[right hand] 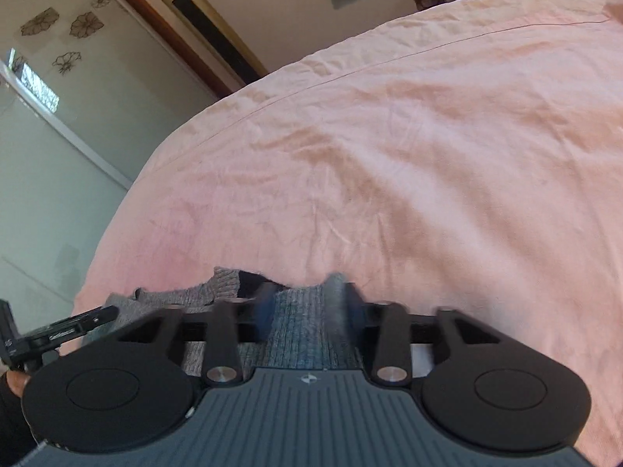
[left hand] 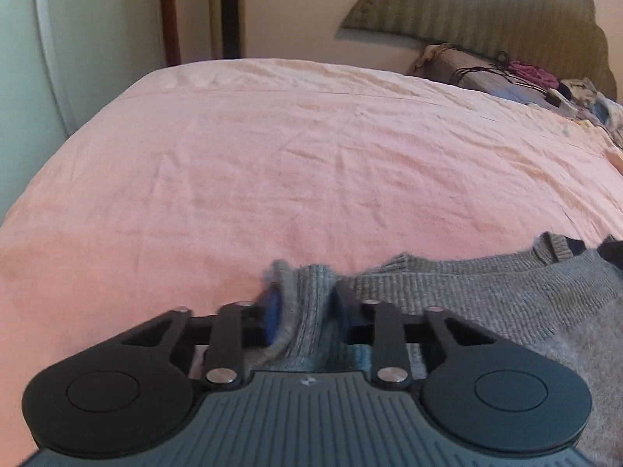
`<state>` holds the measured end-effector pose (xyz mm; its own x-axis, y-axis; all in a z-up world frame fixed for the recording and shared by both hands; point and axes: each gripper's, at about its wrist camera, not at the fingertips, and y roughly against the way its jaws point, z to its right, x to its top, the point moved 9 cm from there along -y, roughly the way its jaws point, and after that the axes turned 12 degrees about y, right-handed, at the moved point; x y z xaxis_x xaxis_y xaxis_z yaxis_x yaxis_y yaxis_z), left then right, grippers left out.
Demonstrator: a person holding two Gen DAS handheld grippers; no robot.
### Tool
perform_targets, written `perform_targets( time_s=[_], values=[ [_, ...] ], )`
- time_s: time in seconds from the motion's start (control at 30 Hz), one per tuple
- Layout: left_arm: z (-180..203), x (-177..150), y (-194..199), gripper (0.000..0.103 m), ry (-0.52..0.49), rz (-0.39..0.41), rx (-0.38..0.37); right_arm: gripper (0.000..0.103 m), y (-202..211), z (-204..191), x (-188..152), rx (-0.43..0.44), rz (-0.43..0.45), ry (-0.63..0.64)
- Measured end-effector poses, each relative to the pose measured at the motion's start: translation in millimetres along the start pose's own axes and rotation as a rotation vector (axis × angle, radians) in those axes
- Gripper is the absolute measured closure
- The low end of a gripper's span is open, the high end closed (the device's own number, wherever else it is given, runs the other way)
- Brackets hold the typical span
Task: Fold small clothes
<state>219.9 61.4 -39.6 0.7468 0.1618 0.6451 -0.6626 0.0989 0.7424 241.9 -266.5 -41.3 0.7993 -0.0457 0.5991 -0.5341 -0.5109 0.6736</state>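
A grey knit garment (left hand: 486, 292) lies on the near part of the pink bed sheet (left hand: 272, 148). In the left wrist view my left gripper (left hand: 307, 299) is shut on a bunched ribbed edge of it, which stands up between the blue pads (left hand: 273, 311). The rest of the garment spreads off to the right. In the right wrist view my right gripper (right hand: 307, 303) is shut on another ribbed part of the grey garment (right hand: 300, 327). The left gripper (right hand: 58, 334) shows at the left edge there, held by a person's hand (right hand: 11, 383).
The pink sheet (right hand: 409, 148) stretches wide and wrinkled ahead of both grippers. A pillow with a pile of loose clothes and cords (left hand: 545, 85) sits at the far right by the padded headboard (left hand: 486, 11). A gold tower fan (right hand: 206, 19) and wardrobe doors (right hand: 58, 116) stand beyond the bed's left edge.
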Motion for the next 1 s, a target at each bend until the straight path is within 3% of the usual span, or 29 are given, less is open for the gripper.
perform_targets(
  time_s=[0.1,0.2,0.27,0.3,0.4,0.5,0.53,0.6,0.63,0.67,0.73,0.8,0.87,0.9,1.0],
  values=[
    [8,3,10,0.092,-0.057,0.064,0.030,0.092,7,-8,5,-0.011,0.030,0.060],
    [0,16,22,0.093,-0.018,0.131,0.048,0.092,29,-5,23,0.008,0.137,0.029],
    [-8,17,12,0.093,-0.018,0.128,0.101,0.092,33,3,28,0.021,0.174,-0.014],
    [-11,15,3,0.093,-0.023,0.119,0.141,0.092,25,11,25,0.000,0.153,-0.028],
    [-12,7,4,0.089,-0.028,0.118,0.160,0.092,3,23,12,-0.038,0.106,-0.063],
    [-14,11,31,0.080,0.025,0.179,0.171,0.083,2,18,5,-0.042,0.093,-0.097],
    [-14,14,44,0.077,0.063,0.223,0.174,0.070,11,15,7,-0.068,0.118,-0.089],
    [-7,14,66,0.064,0.143,0.291,0.138,0.056,35,6,14,-0.149,0.209,-0.076],
    [4,11,72,0.046,0.165,0.297,0.098,0.056,45,-7,16,-0.155,0.266,-0.061],
    [17,6,73,0.038,0.158,0.288,0.067,0.056,47,-24,14,-0.132,0.278,-0.023],
    [48,-9,66,0.038,0.086,0.250,0.035,0.053,34,-59,5,-0.132,0.232,0.085],
    [65,-27,44,0.037,0.010,0.173,0.064,0.053,7,-82,-8,-0.162,0.157,0.198],
    [60,-44,24,0.034,-0.044,0.129,0.115,0.054,-16,-81,-22,-0.256,0.100,0.252],
    [56,-47,26,0.033,-0.069,0.166,0.094,0.055,-18,-78,-25,-0.280,0.127,0.289],
    [43,-46,27,0.030,-0.031,0.148,0.034,0.054,-8,-59,-31,-0.366,0.181,0.360]
  ],
)
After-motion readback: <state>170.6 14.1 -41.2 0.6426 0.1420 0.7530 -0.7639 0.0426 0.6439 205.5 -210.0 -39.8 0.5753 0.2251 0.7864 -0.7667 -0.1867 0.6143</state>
